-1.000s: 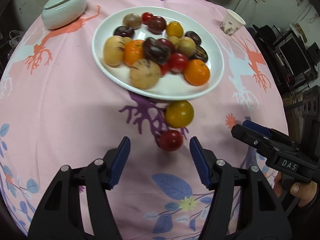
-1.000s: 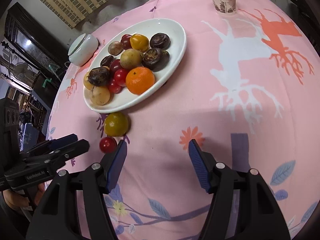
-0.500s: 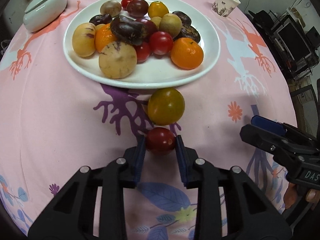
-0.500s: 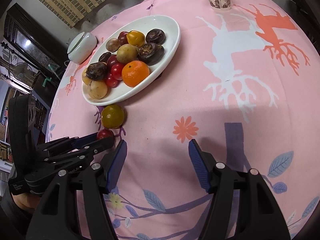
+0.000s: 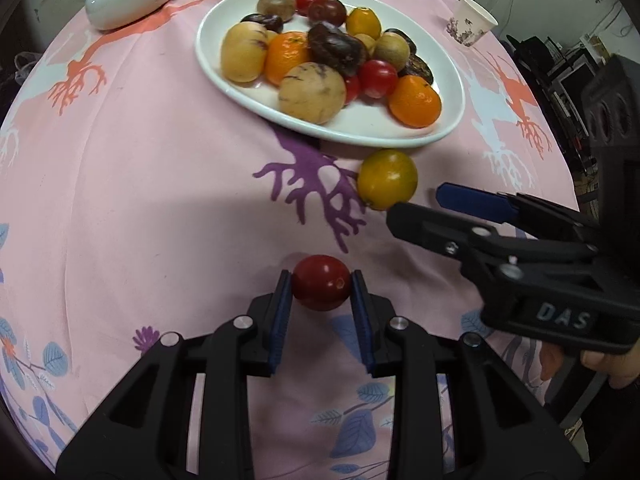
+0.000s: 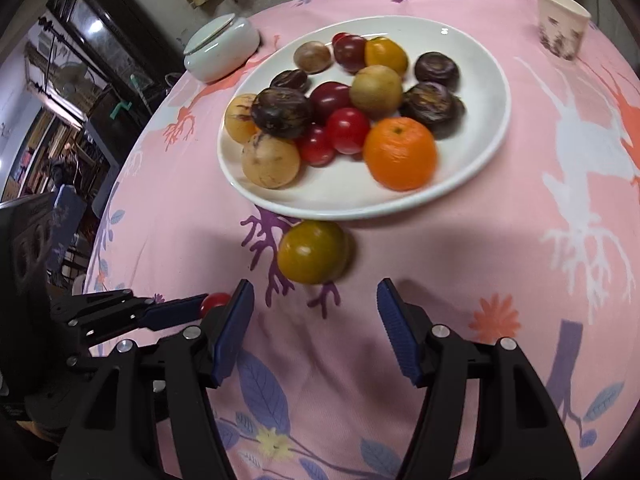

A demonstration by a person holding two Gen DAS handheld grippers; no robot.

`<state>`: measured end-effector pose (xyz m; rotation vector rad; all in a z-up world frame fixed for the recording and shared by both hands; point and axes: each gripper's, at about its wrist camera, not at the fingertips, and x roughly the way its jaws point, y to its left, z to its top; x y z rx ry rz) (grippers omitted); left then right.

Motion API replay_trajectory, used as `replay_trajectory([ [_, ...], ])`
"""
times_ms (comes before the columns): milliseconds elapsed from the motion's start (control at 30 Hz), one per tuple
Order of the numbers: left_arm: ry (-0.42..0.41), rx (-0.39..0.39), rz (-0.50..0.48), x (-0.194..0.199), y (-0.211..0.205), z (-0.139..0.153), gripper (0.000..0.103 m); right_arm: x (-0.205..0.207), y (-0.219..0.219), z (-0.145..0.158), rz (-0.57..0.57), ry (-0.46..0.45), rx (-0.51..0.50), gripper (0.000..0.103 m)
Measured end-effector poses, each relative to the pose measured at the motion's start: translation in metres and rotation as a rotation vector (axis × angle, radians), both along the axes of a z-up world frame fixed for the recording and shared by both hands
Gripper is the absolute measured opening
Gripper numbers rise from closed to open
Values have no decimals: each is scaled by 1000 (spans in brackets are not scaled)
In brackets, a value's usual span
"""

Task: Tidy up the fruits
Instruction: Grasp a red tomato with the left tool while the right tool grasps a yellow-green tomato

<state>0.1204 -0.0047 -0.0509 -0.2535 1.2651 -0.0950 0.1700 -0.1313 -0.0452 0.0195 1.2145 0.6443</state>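
Left gripper (image 5: 321, 289) just went from wide apart to clamped on the red cherry tomato (image 5: 321, 282), which sits short of the white plate (image 5: 451, 80), off its near rim. Right gripper (image 6: 314, 312) has swung in behind the yellow-green tomato (image 6: 311, 251), just beside the plate's rim; fingers apart, nothing held. Next I'd say: both onto the plate.

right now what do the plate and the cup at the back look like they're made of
The plate: looks like glazed white ceramic, given its glossy rim with sharp light glints, though hard plastic can't be ruled out. The cup: seems to be paper, matte and thin-walled, with a printed pattern and a rolled lip.
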Motion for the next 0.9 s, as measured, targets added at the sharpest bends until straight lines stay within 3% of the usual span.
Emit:
replay_trajectory([
  [100,7,-12,14,-2,3,-2,30,5,10,-3,10,-25,-33,65],
  [233,13,-6,19,-2,5,-5,30,11,22,-9,32,-19,-62,51],
  [433,23,1,26,-2,6,-9,30,13,26,-13,16,-38,-99,43],
  [900,20,9,35,-3,5,-11,30,-12,-28,0,-47,-1,-49,42],
])
